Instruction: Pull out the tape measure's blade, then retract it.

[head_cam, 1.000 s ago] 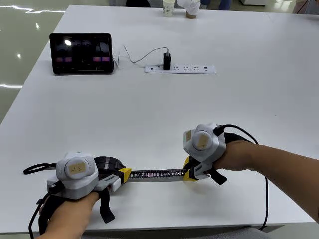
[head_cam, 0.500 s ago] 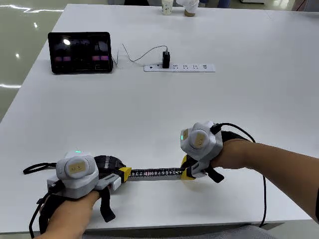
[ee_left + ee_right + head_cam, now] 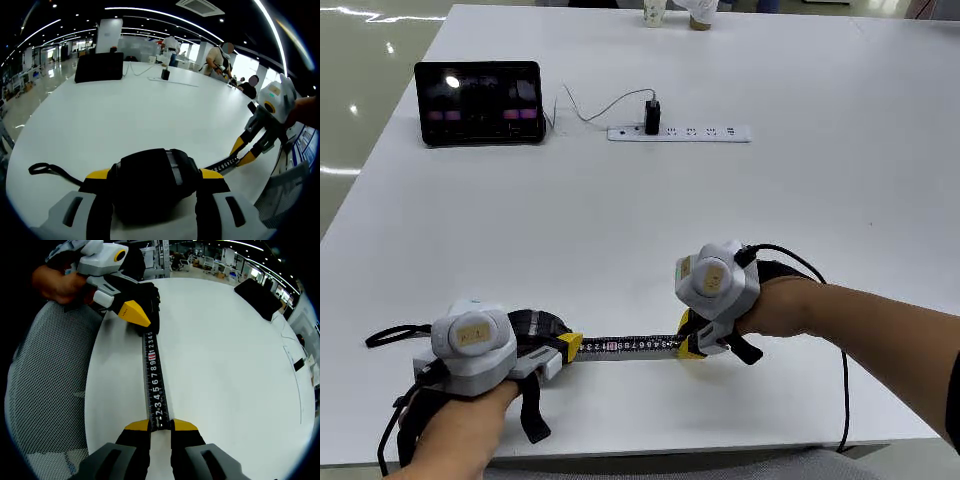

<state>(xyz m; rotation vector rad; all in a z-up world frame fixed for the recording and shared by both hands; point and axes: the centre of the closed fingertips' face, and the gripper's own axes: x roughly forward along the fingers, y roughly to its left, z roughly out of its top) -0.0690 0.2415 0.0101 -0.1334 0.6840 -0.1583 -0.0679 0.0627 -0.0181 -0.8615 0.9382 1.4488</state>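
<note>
Head view: near 6 o'clock on the white table (image 3: 620, 220), the left gripper (image 3: 563, 350) holds the black tape measure (image 3: 536, 326). Its blade (image 3: 625, 347) runs toward 3 o'clock to the right gripper (image 3: 688, 347).

Left gripper view: the jaws clench the tape measure's sides, and its strap (image 3: 47, 169) trails toward 9 o'clock.

Right gripper view: the jaws are pinched on the blade's tip, and the numerals are legible.

The left gripper (image 3: 155, 176) fingers clamp the black tape measure (image 3: 150, 189) case on the white surface (image 3: 125, 115). The blade (image 3: 226, 164) runs rightward, ending between the right gripper (image 3: 243, 151) fingers.
</note>
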